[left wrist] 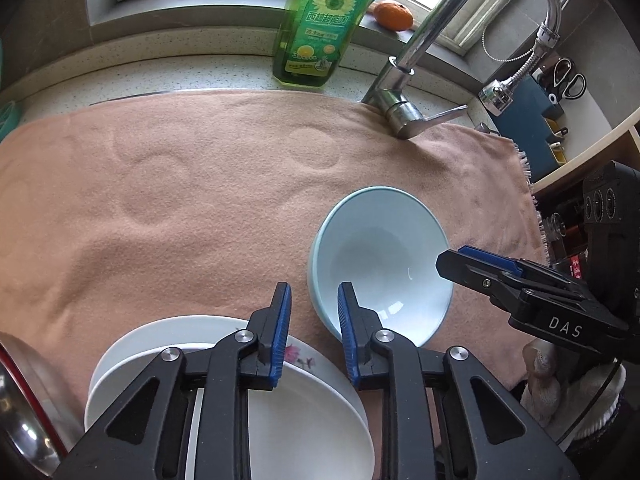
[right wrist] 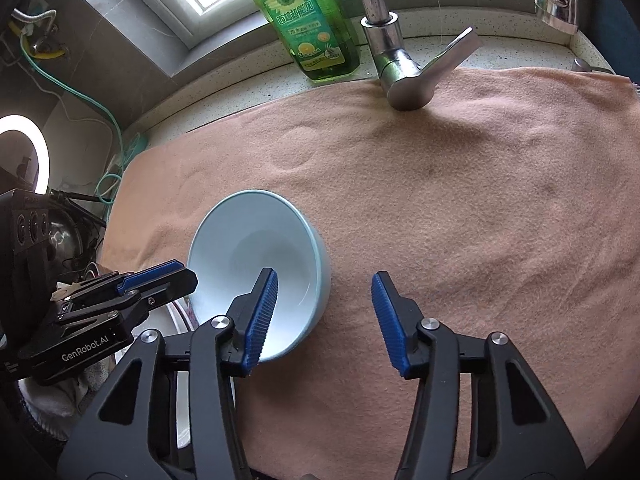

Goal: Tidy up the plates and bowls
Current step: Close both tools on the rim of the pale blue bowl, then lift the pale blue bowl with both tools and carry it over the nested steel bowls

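A light blue bowl point(left wrist: 380, 264) point(right wrist: 260, 276) lies tilted on the pink towel point(left wrist: 180, 208) point(right wrist: 460, 220). A stack of white plates point(left wrist: 312, 412), the upper one with a pink flower print, sits under my left gripper point(left wrist: 314, 328). The left gripper is open and empty, its right finger at the bowl's near rim. My right gripper point(right wrist: 324, 316) is open, its left finger inside the bowl and its right finger outside, the rim between them. It reaches the bowl from the right in the left wrist view point(left wrist: 472, 266). The left gripper shows at the left in the right wrist view point(right wrist: 168, 278).
A chrome faucet point(left wrist: 404, 108) point(right wrist: 396, 72) stands at the towel's far edge. A green dish-soap bottle point(left wrist: 316, 24) point(right wrist: 316, 24) and an orange point(left wrist: 394, 16) are by the window. A metal pot point(left wrist: 24, 400) is at the left. A blue holder with scissors point(left wrist: 560, 84) is at the right.
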Demonstrator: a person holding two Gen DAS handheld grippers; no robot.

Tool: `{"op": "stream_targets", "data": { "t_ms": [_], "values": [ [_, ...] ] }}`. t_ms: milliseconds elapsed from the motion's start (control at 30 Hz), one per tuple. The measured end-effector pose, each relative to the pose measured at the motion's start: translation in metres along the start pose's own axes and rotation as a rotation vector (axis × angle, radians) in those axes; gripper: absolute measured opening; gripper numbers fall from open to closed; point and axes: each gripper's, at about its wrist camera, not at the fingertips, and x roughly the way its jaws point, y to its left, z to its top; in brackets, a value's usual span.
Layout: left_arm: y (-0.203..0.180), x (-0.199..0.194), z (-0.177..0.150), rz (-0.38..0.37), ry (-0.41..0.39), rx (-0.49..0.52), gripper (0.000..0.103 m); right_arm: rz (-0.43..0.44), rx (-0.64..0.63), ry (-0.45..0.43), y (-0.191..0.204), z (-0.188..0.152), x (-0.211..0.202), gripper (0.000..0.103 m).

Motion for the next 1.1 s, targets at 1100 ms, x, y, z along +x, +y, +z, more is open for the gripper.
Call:
{"op": "stream_targets", "data": {
  "t_ms": [1100],
  "values": [
    [-0.001, -0.022, -0.002, -0.042, -0.043, 0.009, 0.008, 0.021, -0.009, -0.011, 0.019, 0.007, -0.012, 0.010]
  ]
}}
